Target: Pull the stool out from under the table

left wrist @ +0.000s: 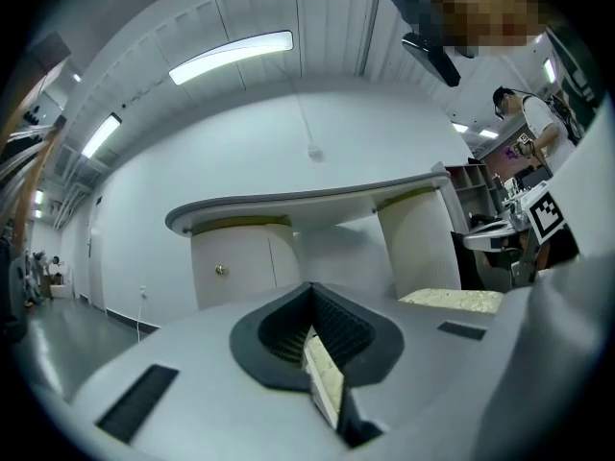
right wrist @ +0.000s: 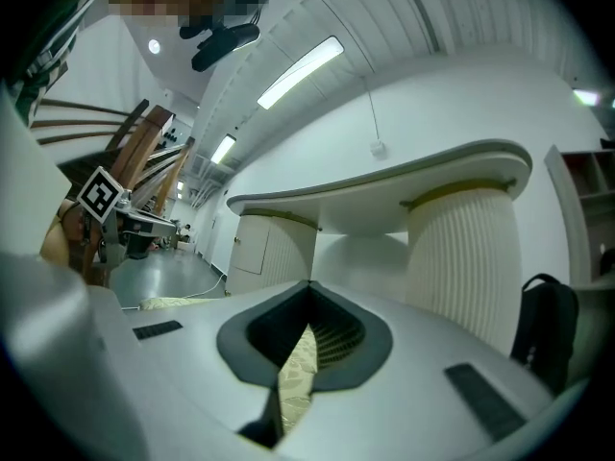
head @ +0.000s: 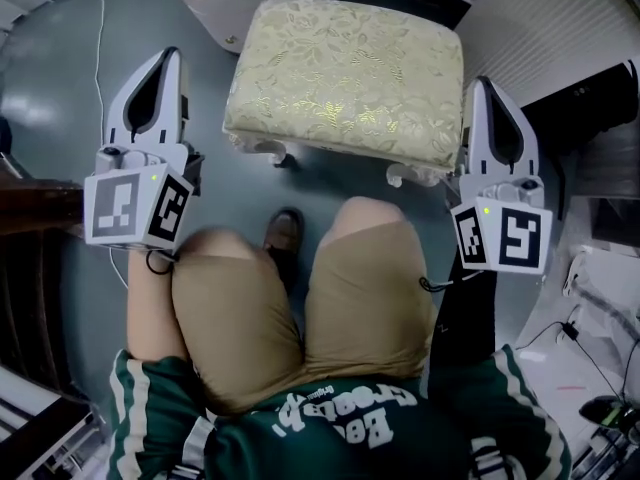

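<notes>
The stool (head: 350, 73) stands between the left gripper (head: 171, 58), apart from it, and the right gripper (head: 481, 85), just beside it, both closed to a slit, empty

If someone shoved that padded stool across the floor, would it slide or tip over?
The stool probably slides, since the floor looks smooth. Its short, wide-set legs suggest it rarely tips. The cushion likely gives under pressure.

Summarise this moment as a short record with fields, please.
Stool: cream floral cushion, white legs, on the grey floor before the person's legs
Left tool: at the stool's left side, jaws closed to a slit holding cushion fabric
Right tool: at the stool's right side, jaws likewise
Table: white curved top, ahead of both tools
</notes>
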{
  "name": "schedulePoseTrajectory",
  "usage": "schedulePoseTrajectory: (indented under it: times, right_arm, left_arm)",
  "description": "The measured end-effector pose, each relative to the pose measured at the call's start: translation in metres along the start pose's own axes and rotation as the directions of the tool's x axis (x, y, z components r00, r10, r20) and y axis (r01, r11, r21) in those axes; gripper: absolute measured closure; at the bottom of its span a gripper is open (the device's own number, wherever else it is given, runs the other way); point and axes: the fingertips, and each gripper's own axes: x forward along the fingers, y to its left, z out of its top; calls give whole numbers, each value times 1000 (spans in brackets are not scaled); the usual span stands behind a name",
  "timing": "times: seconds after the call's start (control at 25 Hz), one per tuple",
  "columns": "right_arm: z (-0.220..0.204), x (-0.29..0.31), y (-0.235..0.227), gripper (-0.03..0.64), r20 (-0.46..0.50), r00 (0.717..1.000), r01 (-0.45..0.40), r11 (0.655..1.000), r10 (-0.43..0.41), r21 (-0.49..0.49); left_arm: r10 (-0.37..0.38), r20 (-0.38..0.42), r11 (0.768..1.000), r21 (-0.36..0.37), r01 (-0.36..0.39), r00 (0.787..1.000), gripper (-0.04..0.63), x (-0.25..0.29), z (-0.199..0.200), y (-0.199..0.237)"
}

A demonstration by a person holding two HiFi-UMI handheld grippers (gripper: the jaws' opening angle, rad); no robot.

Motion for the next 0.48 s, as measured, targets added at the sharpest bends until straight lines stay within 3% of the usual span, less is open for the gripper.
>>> schedulePoseTrajectory:
  times: [0.48]
  right_arm:
    - [-4, 2, 1, 611, -1, 1000, -2, 1000, 2, 23]
  left_arm:
    - [2, 14, 1000, -1, -2, 1000, 581, -4, 3, 0]
